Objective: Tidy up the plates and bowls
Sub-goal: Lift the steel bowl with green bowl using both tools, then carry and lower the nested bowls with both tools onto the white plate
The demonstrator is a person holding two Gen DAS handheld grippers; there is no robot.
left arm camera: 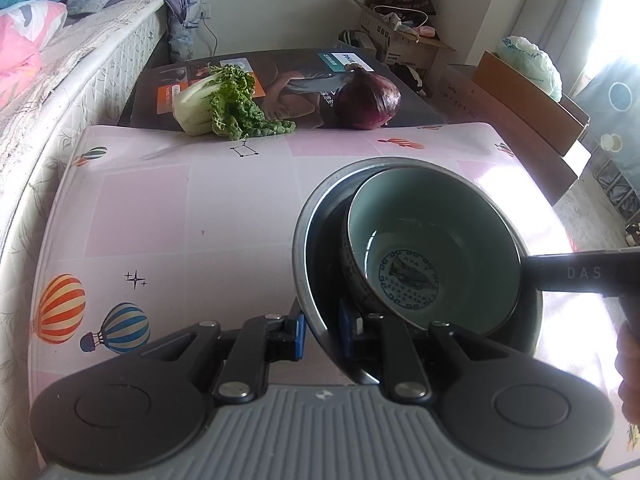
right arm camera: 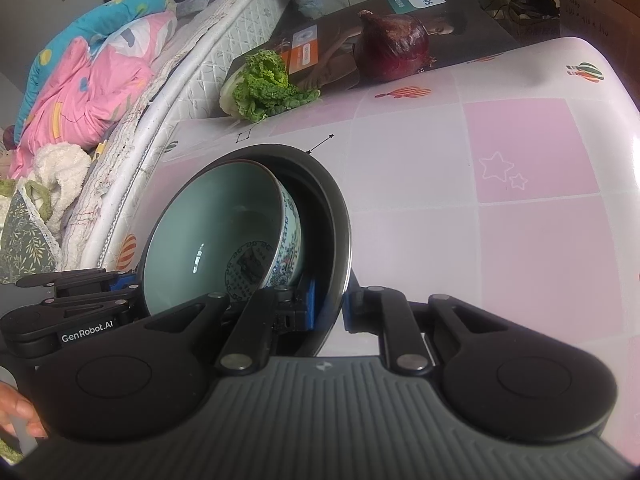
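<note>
Looks mostly done: the pale green patterned ceramic bowl (left arm camera: 432, 256) already sits inside the dark metal basin (left arm camera: 316, 264) on the pink table (left arm camera: 192, 208), left gripper (left arm camera: 322, 330) and right gripper (right arm camera: 328, 308) both clamped on the basin's rim, so only setting it down remains, I guess.

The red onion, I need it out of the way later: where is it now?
The red onion lies at the far edge of the table, on the dark printed box, right of the leafy cabbage in the left wrist view, well beyond the stacked bowls.
</note>
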